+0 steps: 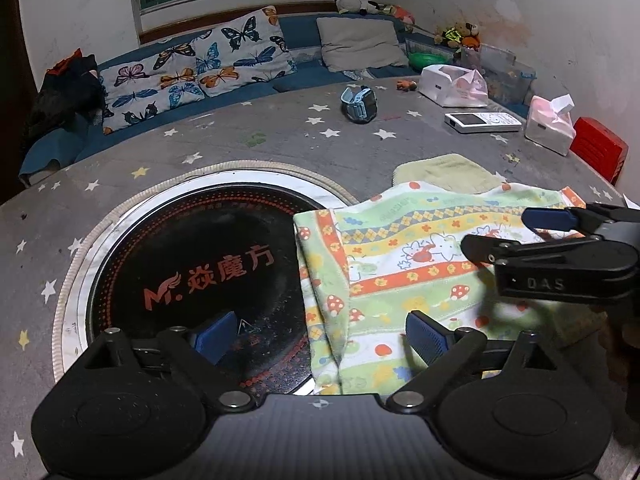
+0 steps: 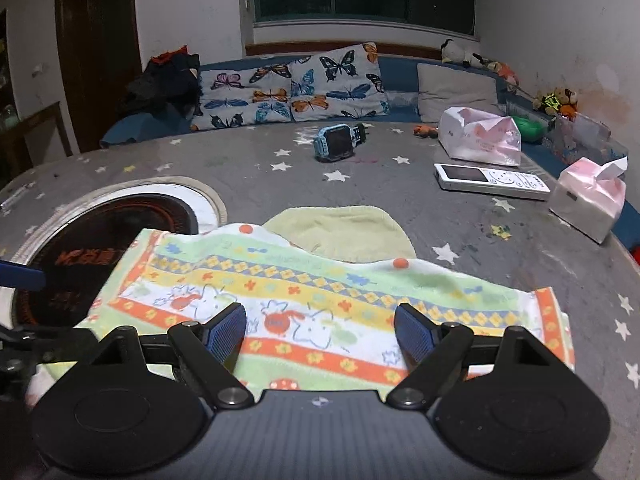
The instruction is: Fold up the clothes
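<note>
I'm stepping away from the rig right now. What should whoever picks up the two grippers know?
Left gripper: open, empty, above the patterned towel's left edge, where it overlaps the round cooktop.
Right gripper: open, empty, over the towel's near middle.
The towel lies mostly spread on the starry tablecloth, its left edge doubled over; its far edge covers part of a pale yellow cloth.
Done: no clear fold yet.
Left: grip the towel, fold it, then probably the yellow cloth.
</note>
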